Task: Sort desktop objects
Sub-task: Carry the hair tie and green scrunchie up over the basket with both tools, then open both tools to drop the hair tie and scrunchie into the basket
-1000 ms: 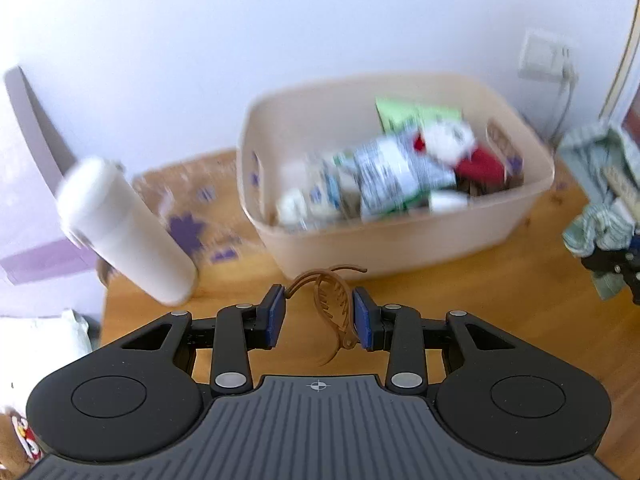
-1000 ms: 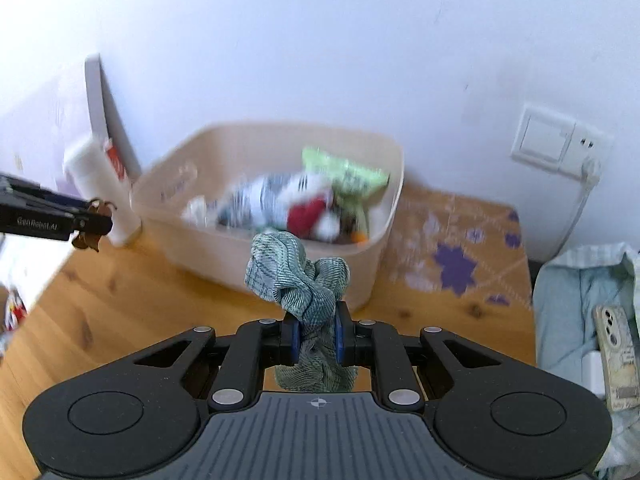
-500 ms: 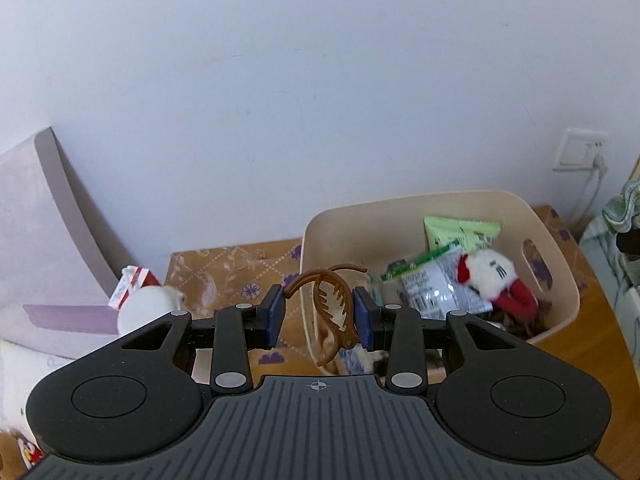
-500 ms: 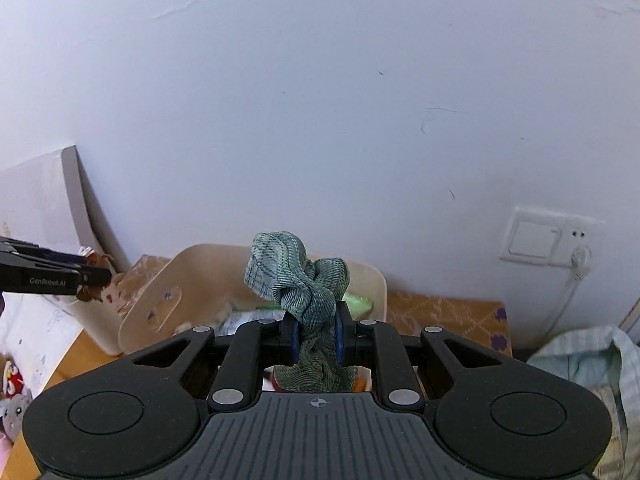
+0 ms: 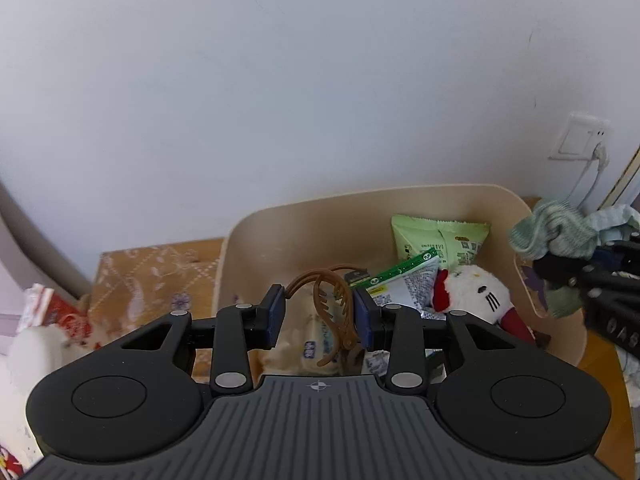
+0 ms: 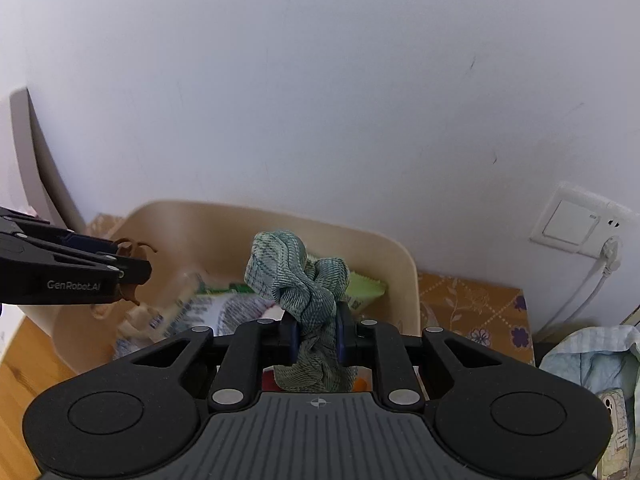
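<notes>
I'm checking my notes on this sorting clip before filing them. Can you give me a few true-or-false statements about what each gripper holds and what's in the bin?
1. The left gripper holds a brown hair claw. True.
2. The right gripper is open, holding nothing. False: it is shut on a green scrunchie.
3. The beige bin has nothing in it. False: it holds snack packets and a white plush toy.
4. A wall socket has a cable plugged in. True.
</notes>
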Demonstrator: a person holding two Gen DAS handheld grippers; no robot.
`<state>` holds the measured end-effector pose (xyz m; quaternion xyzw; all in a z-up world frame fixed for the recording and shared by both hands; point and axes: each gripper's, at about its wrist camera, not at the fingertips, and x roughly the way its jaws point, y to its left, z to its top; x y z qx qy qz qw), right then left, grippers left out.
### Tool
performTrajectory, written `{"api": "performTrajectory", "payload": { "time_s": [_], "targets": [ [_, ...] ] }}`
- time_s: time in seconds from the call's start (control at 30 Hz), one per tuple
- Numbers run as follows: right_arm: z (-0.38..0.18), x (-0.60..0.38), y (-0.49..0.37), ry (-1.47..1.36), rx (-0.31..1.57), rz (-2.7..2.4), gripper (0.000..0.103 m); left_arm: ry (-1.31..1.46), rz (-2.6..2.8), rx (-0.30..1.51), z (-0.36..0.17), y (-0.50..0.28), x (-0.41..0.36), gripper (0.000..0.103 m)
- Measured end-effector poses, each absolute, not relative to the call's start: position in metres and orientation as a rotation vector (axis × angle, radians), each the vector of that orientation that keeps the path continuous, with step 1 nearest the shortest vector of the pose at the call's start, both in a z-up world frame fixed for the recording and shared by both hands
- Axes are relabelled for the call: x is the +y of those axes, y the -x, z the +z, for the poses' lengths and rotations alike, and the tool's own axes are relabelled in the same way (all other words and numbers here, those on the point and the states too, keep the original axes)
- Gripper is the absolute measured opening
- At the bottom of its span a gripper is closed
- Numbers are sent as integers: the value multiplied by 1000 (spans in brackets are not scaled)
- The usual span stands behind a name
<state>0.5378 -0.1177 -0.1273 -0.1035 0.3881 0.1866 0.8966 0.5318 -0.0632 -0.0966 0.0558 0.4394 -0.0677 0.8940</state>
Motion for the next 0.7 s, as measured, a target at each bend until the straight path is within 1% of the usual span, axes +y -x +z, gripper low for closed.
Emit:
{"api": "performTrajectory", "payload": {
  "time_s": [0.2, 0.27, 0.3, 0.33, 0.37, 0.4, 0.43, 0.47, 0.53, 0.57, 0.6, 0.7],
  "targets": [
    [-146, -110, -546, 238, 841, 325, 23, -86, -167, 975, -126, -544, -68, 38],
    [-149, -109, -544, 233, 848, 304, 39, -74, -184, 986, -132, -545, -69, 38],
    [-148, -110, -540, 228, 848, 299, 46, -72, -190, 993, -134, -545, -69, 41],
    [-148, -110, -538, 220, 846, 294, 56, -73, -196, 999, -136, -545, -69, 48],
    [-148, -112, -538, 215, 848, 296, 62, -79, -201, 1002, -137, -544, -70, 52],
    [-147, -111, -535, 216, 848, 297, 73, -88, -206, 998, -138, -542, -71, 61],
    [-146, -110, -532, 225, 842, 293, 78, -97, -211, 991, -139, -541, -72, 67],
    [-143, -110, -530, 231, 833, 291, 79, -109, -216, 980, -138, -539, -73, 69],
    [-140, -110, -525, 232, 828, 293, 91, -133, -223, 969, -136, -534, -74, 76],
    [-139, -111, -523, 227, 830, 293, 94, -142, -227, 969, -135, -532, -75, 77],
    [-137, -111, -519, 222, 827, 295, 96, -145, -228, 968, -133, -529, -75, 77],
    [-129, -112, -508, 215, 810, 305, 99, -122, -216, 976, -128, -523, -72, 79]
  ]
}}
